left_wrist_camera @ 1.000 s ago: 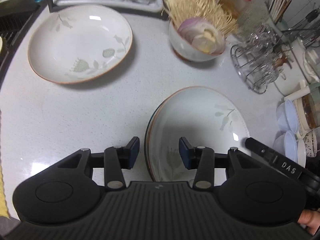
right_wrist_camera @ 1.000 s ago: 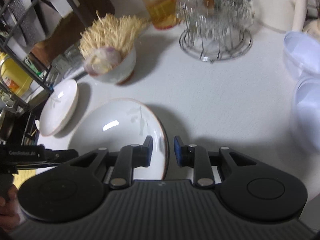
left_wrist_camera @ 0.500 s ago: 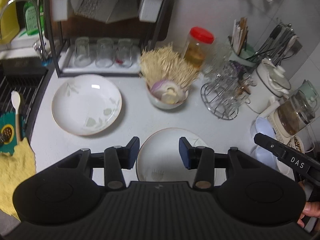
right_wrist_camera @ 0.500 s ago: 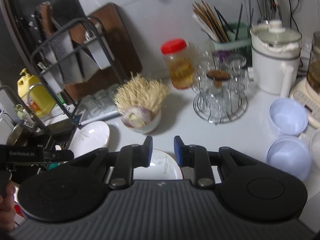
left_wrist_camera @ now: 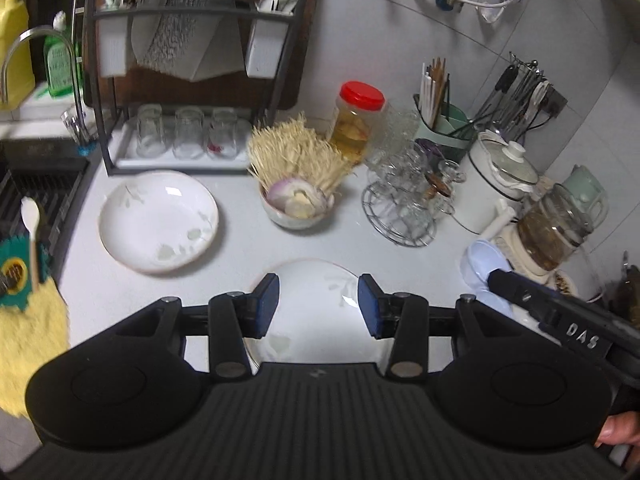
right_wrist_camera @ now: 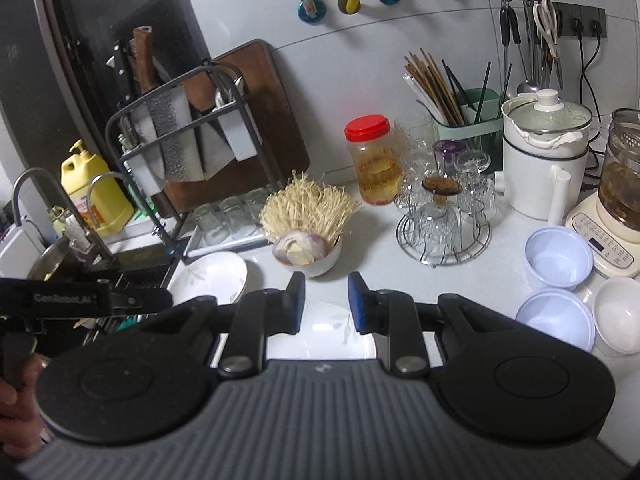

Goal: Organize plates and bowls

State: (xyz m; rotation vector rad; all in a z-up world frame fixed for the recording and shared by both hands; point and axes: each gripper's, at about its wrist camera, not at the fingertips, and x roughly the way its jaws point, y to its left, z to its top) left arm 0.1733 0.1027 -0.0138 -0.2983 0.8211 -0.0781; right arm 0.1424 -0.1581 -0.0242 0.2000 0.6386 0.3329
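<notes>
- Pale speckled stone countertop [left_wrist_camera: 240, 264] under a grey tiled wall; black wire dish rack [left_wrist_camera: 192, 16] at 11 o'clock
- Round glazed white leaf-print plate [left_wrist_camera: 312, 300] lies flat below both claws; its twin [left_wrist_camera: 158, 220] at 10 o'clock
- Left gripper [left_wrist_camera: 318, 305] and right gripper [right_wrist_camera: 325, 301] gape, empty

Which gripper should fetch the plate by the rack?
Left, probably. The far plate lies toward the left gripper's side; the right gripper sees it behind the left tool. Both open.
</notes>
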